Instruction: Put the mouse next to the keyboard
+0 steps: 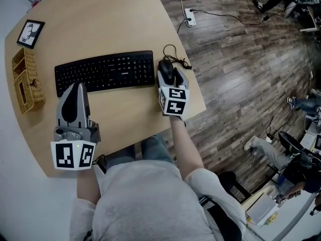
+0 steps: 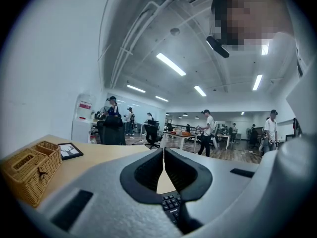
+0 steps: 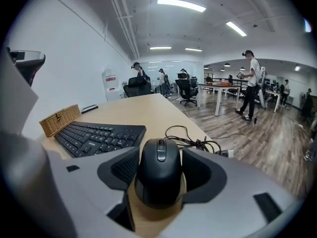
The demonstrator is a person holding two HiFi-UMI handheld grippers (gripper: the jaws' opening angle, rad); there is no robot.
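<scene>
Light wooden table (image 1: pixel 100 14) with a black full-size keyboard (image 1: pixel 104 72). The black corded mouse (image 3: pixel 158 177) rests on the table just beside the keyboard's right end, its cable (image 1: pixel 176 55) coiled behind it. The right gripper (image 3: pixel 160 155) has its jaws closed against the mouse's two sides. The left gripper (image 2: pixel 163 157) is empty, its jaw tips meeting (it sits near the keyboard's front edge). A woven wicker basket (image 1: pixel 25 79) with compartments stands at the table's left; its contents cannot be made out.
</scene>
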